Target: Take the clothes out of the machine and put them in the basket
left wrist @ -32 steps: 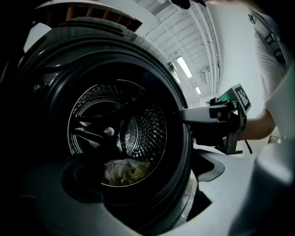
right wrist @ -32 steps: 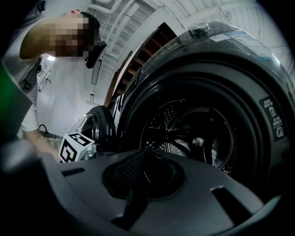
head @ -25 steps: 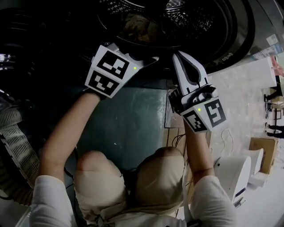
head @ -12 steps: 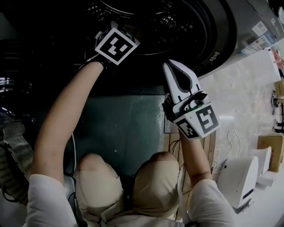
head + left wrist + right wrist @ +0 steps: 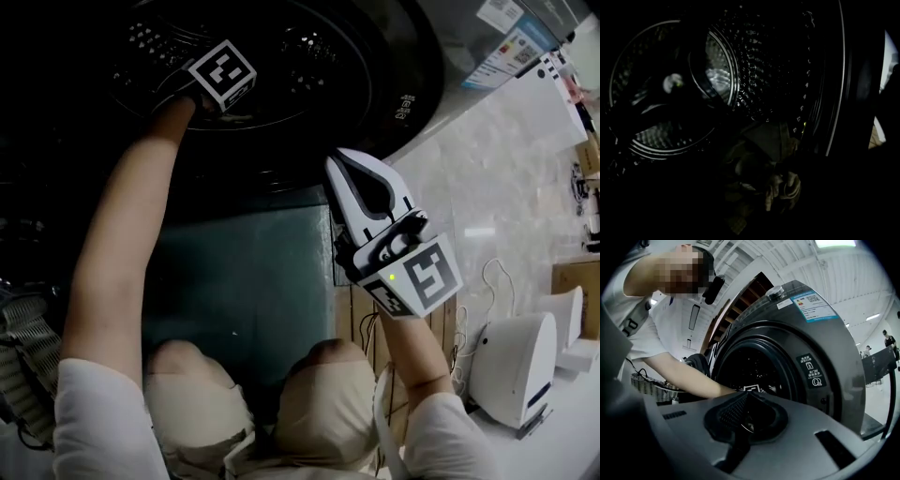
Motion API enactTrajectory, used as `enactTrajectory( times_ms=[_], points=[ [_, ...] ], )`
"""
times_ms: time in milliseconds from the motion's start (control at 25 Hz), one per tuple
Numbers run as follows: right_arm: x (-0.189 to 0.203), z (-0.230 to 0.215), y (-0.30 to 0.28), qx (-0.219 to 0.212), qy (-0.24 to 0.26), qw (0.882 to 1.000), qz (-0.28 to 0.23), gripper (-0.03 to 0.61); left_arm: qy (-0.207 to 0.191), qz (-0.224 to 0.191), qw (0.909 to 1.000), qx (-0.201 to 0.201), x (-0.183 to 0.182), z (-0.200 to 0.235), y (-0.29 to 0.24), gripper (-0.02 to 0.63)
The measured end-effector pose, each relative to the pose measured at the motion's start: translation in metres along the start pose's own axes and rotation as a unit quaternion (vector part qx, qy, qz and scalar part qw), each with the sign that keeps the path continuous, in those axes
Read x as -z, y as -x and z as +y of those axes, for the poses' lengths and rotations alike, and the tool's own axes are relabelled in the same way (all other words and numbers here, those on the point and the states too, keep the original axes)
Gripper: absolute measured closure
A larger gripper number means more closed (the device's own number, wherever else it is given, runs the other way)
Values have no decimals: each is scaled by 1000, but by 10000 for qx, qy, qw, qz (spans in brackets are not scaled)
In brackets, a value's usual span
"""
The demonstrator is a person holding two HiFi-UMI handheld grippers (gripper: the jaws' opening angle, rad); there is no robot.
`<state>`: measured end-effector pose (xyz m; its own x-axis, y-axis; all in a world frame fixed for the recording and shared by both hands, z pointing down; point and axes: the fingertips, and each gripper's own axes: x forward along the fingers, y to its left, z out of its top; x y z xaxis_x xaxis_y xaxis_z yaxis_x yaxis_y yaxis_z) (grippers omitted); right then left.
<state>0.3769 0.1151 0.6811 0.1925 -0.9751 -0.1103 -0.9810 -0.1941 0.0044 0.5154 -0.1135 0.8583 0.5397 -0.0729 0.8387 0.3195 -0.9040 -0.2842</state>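
The washing machine [image 5: 412, 84] stands open, and my left arm reaches into its dark drum [image 5: 300, 47]. Of the left gripper only the marker cube [image 5: 223, 73] shows in the head view; its jaws are hidden inside. The left gripper view looks into the drum [image 5: 754, 61], where a crumpled pale garment [image 5: 764, 168] lies at the bottom; the jaws themselves are lost in the dark. My right gripper [image 5: 345, 161] hangs outside, below the door opening, its white fingers [image 5: 367, 192] pressed together with nothing in them. A woven basket [image 5: 21, 361] sits at the far left.
The basket [image 5: 649, 387] also shows behind my arm in the right gripper view. My knees [image 5: 319, 394] are on the dark floor mat [image 5: 253, 272]. A white appliance [image 5: 511, 366], a cardboard box [image 5: 574, 281] and loose cables [image 5: 487, 277] lie at the right.
My left gripper has moved from the door rim deeper into the drum. The right gripper has sunk a little to the left and stays shut.
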Motion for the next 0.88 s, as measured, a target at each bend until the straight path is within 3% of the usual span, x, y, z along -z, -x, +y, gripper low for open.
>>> enactTrajectory(
  times_ms=[160, 240, 400, 600, 880],
  points=[
    [7, -3, 10, -31, 49, 9999, 109, 565, 521, 19, 9967, 618, -4, -3, -25, 29],
    [11, -8, 16, 16, 32, 9999, 156, 565, 608, 86, 9955, 715, -6, -3, -39, 29],
    [21, -12, 26, 54, -29, 9997, 253, 565, 385, 496, 9964, 572, 5, -2, -66, 29],
    [26, -17, 35, 185, -28, 9993, 313, 565, 203, 874, 9902, 1069, 15, -15, -80, 39],
    [11, -5, 34, 120, -26, 9999, 43, 565, -585, 739, 9853, 1425, 2, -44, -71, 305]
  ],
)
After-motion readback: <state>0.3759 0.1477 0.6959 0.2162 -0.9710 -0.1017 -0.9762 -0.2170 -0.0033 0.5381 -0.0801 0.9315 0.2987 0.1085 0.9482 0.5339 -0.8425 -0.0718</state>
